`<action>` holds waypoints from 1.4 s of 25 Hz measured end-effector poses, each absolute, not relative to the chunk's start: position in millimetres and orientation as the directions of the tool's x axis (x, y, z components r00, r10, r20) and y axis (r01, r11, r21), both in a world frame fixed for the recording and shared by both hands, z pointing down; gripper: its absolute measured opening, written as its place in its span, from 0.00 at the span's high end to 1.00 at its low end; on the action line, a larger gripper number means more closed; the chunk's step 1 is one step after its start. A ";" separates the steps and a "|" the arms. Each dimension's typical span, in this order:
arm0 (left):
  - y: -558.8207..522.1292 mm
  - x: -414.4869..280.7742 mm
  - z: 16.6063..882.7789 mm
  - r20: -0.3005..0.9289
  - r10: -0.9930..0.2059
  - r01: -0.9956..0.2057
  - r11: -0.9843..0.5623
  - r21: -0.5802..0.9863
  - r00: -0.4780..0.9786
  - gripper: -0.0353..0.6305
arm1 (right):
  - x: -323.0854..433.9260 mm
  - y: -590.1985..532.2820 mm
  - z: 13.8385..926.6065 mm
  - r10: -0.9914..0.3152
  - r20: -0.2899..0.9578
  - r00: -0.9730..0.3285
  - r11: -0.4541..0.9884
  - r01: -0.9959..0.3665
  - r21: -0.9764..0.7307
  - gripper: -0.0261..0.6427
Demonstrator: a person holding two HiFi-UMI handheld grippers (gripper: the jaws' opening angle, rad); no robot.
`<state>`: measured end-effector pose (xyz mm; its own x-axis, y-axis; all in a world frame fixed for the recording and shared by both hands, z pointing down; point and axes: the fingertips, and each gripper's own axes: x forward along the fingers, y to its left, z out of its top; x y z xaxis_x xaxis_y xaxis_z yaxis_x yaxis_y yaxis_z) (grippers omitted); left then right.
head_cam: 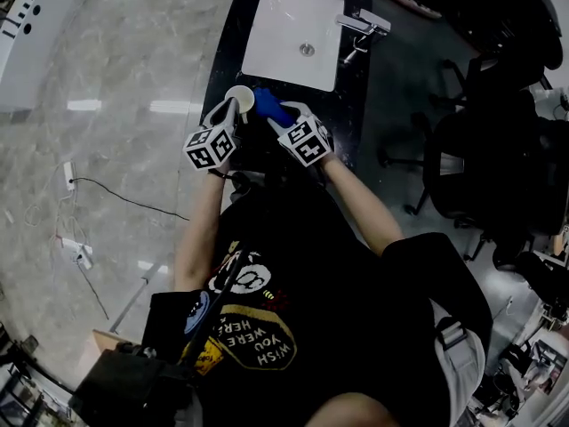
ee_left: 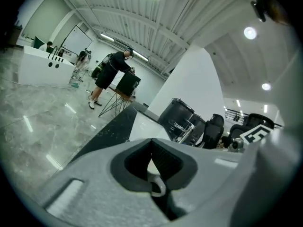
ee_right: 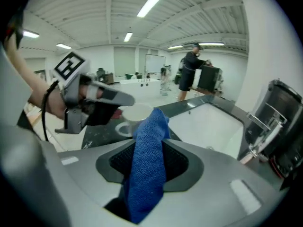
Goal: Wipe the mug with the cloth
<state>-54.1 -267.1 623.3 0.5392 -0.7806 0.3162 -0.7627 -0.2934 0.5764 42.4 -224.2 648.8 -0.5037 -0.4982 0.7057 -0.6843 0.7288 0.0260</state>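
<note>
The white mug [head_cam: 238,99] is held over the dark counter [head_cam: 229,43], just in front of the sink, with my left gripper [head_cam: 233,114] shut on its rim. In the left gripper view only a white sliver of the mug [ee_left: 158,187] shows between the jaws. My right gripper [head_cam: 283,119] is shut on a blue cloth [head_cam: 269,107], whose free end reaches up to the mug. Seen from the right gripper view, the cloth [ee_right: 149,160] stands up between the jaws and its tip lies against the mug [ee_right: 137,113], with the left gripper [ee_right: 111,98] on the mug's left side.
A white sink basin [head_cam: 289,34] with a chrome faucet [head_cam: 360,27] is set into the counter beyond the mug. Black office chairs [head_cam: 498,167] stand to the right. A cable and power strip [head_cam: 71,178] lie on the floor at left. People [ee_left: 111,72] stand far off.
</note>
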 end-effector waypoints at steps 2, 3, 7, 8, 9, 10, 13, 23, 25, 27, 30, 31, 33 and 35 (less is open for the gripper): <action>-274.1 -65.5 620.8 0.315 -0.809 -0.769 -0.243 0.591 0.497 0.94 | 60.5 -254.1 639.7 -0.566 0.695 -0.444 0.615 -0.788 -0.002 0.73; -279.1 -70.3 619.5 0.313 -0.817 -0.767 -0.224 0.602 0.484 0.94 | 63.9 -269.2 638.3 -0.579 0.696 -0.424 0.582 -0.813 -0.010 0.73; -288.6 -66.4 616.3 0.316 -0.798 -0.753 -0.242 0.611 0.513 0.94 | 40.7 -291.4 658.1 -0.513 0.745 -0.426 0.703 -0.707 0.079 0.73; -287.7 -62.8 616.2 0.320 -0.794 -0.754 -0.246 0.610 0.517 0.94 | 34.1 -282.4 662.4 -0.484 0.761 -0.432 0.750 -0.653 0.106 0.73; -286.7 -60.0 616.2 0.325 -0.793 -0.756 -0.242 0.609 0.516 0.94 | 29.1 -268.9 663.5 -0.459 0.771 -0.440 0.786 -0.606 0.121 0.73; -286.2 -58.6 615.9 0.330 -0.794 -0.758 -0.235 0.608 0.511 0.94 | 24.8 -253.0 661.0 -0.440 0.772 -0.458 0.811 -0.572 0.123 0.73; -286.8 -59.5 615.8 0.337 -0.800 -0.766 -0.221 0.603 0.496 0.94 | 14.7 -208.6 650.3 -0.389 0.757 -0.525 0.861 -0.499 0.096 0.73; -282.8 -51.6 604.6 0.323 -0.798 -0.761 -0.241 0.603 0.508 0.94 | 41.1 -284.1 653.0 -0.506 0.733 -0.454 0.724 -0.686 0.075 0.73; -282.1 -48.6 607.3 0.337 -0.793 -0.768 -0.239 0.594 0.507 0.94 | 26.9 -266.6 669.4 -0.432 0.778 -0.456 0.796 -0.598 0.092 0.73; -281.0 -45.7 609.2 0.344 -0.793 -0.771 -0.232 0.593 0.503 0.94 | 20.7 -226.6 684.3 -0.366 0.807 -0.464 0.868 -0.482 0.116 0.73; -278.5 -43.1 609.7 0.345 -0.788 -0.770 -0.239 0.592 0.510 0.94 | 22.2 -172.8 685.1 -0.324 0.794 -0.515 0.911 -0.397 0.114 0.73; -278.1 -42.7 609.5 0.344 -0.785 -0.767 -0.243 0.594 0.515 0.94 | 28.8 -170.1 680.9 -0.338 0.785 -0.520 0.896 -0.433 0.100 0.73; -278.2 -42.3 610.2 0.349 -0.775 -0.764 -0.252 0.593 0.527 0.94 | 48.9 -189.8 669.2 -0.408 0.766 -0.496 0.826 -0.558 0.078 0.73; -279.2 -42.5 611.2 0.360 -0.766 -0.766 -0.255 0.590 0.533 0.94 | 64.5 -228.1 655.2 -0.491 0.743 -0.454 0.744 -0.663 0.087 0.73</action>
<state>-42.5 -279.2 611.2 0.5327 -0.7660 0.3598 -0.7658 -0.2554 0.5901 64.5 -228.1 655.2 -0.4541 -0.4910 0.7435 -0.6626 0.7440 0.0867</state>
